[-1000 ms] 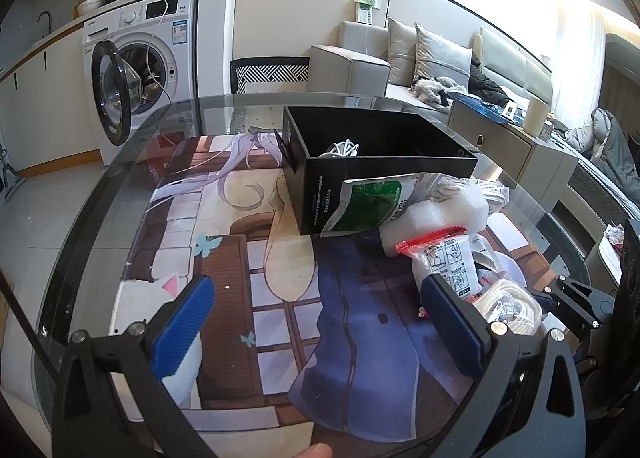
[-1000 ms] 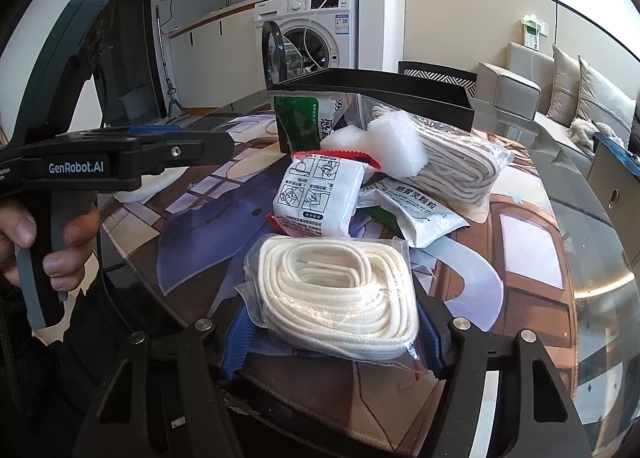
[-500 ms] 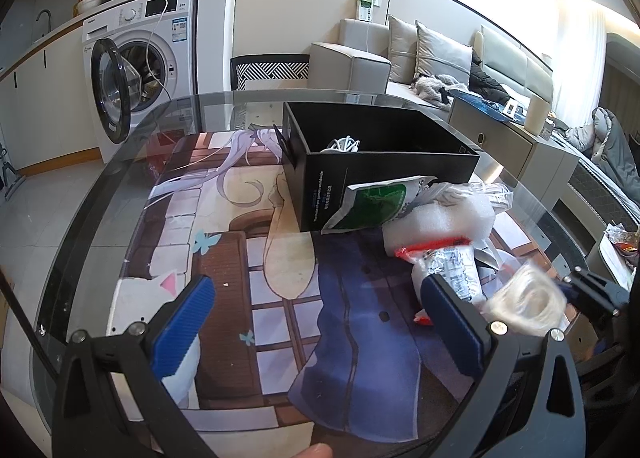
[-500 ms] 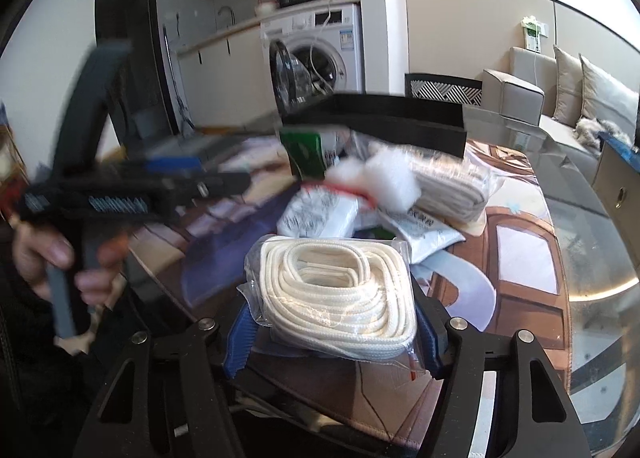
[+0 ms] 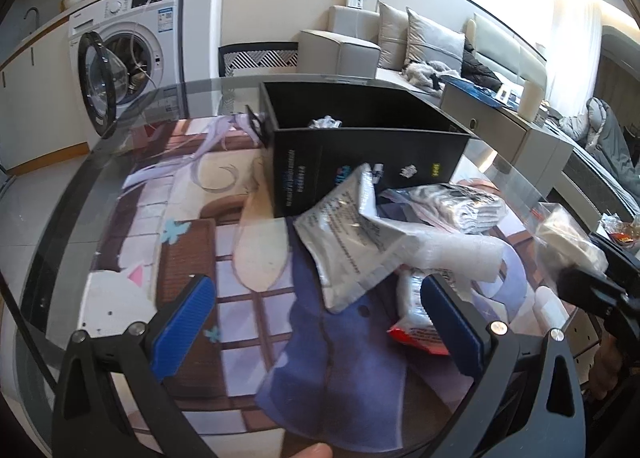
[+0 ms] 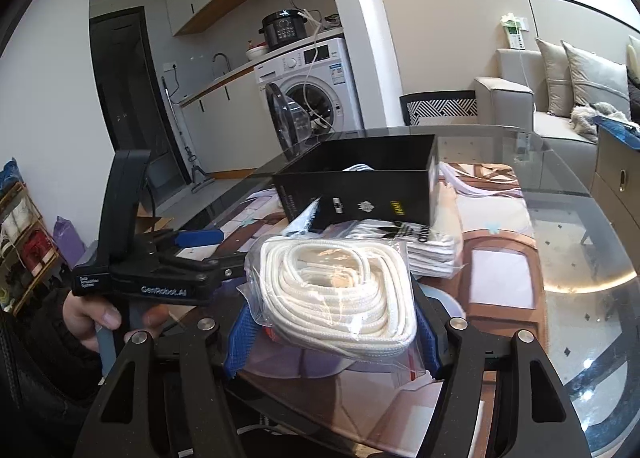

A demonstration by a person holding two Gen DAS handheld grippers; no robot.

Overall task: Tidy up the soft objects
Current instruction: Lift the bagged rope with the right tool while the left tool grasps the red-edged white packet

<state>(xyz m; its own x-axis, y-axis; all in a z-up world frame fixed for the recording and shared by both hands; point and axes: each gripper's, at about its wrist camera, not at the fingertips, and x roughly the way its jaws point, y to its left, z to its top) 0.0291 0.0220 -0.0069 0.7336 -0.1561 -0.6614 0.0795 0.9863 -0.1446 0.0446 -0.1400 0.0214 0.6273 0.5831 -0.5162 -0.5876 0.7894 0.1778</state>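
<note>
The left tongs are being held spread and empty over the desk. The bagged rope coil, a second ago resting by the pile, is now being carried clear, pinched by the right tongs, toward the black box.

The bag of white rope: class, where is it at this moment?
In the right wrist view, the bag of white rope is clamped in the right tool, lifted above the table mat, in front of the black box.
</note>
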